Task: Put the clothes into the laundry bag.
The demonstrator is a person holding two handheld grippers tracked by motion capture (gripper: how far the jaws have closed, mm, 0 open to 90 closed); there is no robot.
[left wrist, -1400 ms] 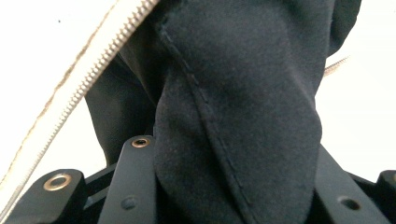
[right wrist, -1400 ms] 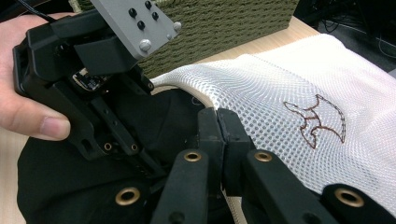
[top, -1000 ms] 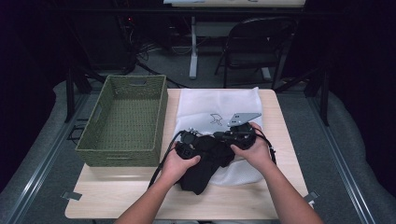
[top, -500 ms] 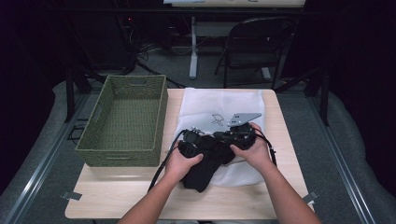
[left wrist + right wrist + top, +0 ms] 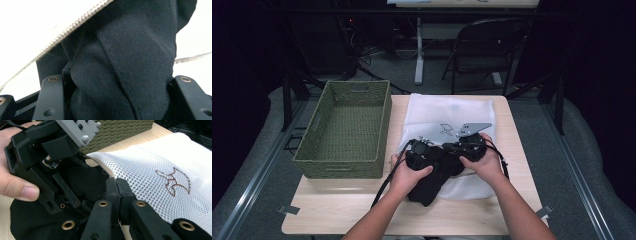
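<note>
Black garment [image 5: 432, 180] lies on the tabletop [image 5: 342, 210], partly inside the mesh bag [image 5: 452, 110]. Right hand-held gripper [image 5: 117, 185] is pressed together on the bag's edge. Left hand-held gripper [image 5: 117, 82] has just been opening; garment sits between its spread jaws.
</note>
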